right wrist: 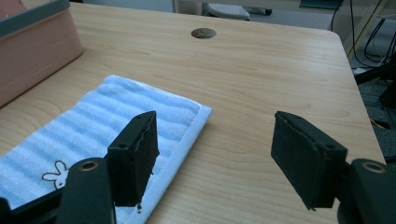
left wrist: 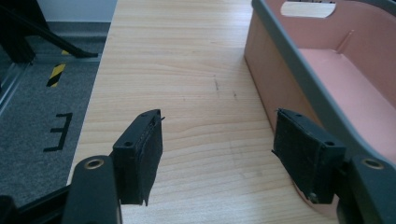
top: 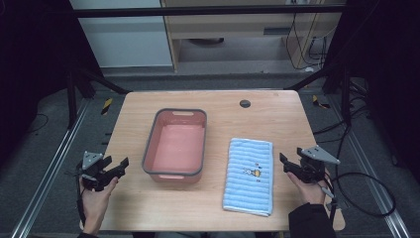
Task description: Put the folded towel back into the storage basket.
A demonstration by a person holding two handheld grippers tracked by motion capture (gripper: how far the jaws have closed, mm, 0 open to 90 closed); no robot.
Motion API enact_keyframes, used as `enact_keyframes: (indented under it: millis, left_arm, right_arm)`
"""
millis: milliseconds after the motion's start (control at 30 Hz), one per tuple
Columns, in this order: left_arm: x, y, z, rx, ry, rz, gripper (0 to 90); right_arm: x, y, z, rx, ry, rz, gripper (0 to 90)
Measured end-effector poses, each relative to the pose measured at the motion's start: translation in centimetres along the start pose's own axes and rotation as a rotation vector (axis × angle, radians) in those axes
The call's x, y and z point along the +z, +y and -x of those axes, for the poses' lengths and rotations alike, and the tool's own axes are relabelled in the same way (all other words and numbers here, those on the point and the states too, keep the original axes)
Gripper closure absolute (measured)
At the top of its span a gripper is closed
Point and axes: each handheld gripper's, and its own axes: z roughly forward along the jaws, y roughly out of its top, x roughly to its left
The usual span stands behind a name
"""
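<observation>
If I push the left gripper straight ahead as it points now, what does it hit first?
Probably nothing: the left gripper points along bare table, just beside the pink bin. Its bin-side jaw might graze that wall.

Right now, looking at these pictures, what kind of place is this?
Probably a lab or workshop bench set up for recording handling demos. A plain wooden table stands inside a dark metal frame, loose cables trail over grey carpet, and a pink bin and a blue towel are laid out like props.
</observation>
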Motion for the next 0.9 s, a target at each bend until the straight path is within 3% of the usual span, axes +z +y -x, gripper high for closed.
enact_keyframes:
  millis: [333,900]
  left_arm:
    - [-1.5,1.3,2.0,0.037,-0.041,0.061,29.4]
    - [-3.0,2.5,5.4,0.079,-0.121,0.101,33.6]
  right_arm:
    - [-0.8,1.1,-0.1,0.023,0.002,0.03,29.9]
    - [-1.3,2.7,-1.1,0.011,0.054,0.036,34.2]
